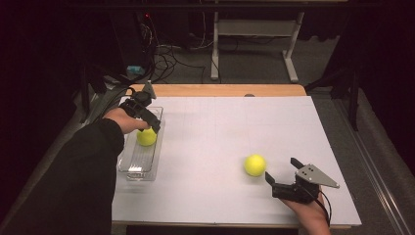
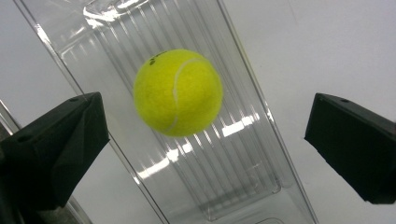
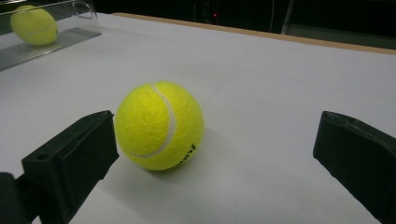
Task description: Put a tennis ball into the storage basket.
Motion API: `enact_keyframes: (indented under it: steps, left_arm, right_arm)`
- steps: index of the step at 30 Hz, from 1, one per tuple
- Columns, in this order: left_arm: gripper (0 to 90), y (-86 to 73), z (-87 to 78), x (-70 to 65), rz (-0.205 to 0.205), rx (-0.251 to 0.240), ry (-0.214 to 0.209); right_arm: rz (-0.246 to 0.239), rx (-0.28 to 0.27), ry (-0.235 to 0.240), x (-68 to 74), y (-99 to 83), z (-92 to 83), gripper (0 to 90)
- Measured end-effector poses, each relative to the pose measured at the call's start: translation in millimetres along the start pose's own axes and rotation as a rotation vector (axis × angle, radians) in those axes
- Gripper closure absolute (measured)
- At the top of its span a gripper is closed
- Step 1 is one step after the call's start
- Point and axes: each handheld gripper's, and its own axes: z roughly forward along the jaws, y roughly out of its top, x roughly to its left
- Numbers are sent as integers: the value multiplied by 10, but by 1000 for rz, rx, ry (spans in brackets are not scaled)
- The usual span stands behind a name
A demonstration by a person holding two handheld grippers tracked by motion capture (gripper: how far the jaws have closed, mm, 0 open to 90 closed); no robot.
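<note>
black sleeve (image 1: 83,166), black fingers (image 2: 56,144) (seemingly matte)

The tray (image 1: 142,164) lies at the left side of the desk (image 1: 220,127), with one ball (image 1: 146,136) in it, below my left gripper (image 1: 157,122). The second ball (image 1: 255,165) rests on the desk at the right, just before my right gripper (image 1: 282,170), well apart from the tray.

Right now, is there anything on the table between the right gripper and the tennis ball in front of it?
No. In the right gripper view, the tennis ball sits just ahead of the open right gripper, with bare white table between.
</note>
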Motion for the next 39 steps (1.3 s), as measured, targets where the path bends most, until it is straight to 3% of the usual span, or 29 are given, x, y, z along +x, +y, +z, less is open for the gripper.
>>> enact_keyframes:
  steps: [17, 26, 39]
  left_arm:
    - [6, 25, 90, -359, 89, 16, -6]
    - [6, 0, 114, -549, 127, -4, -13]
    - [6, -94, 129, -930, 191, -40, -30]
  right_arm:
    - [-3, 0, 1, 3, 1, 1, 0]
    - [-3, 1, 0, 7, 0, 4, 0]
    - [-6, 2, 4, 17, 2, 7, 0]
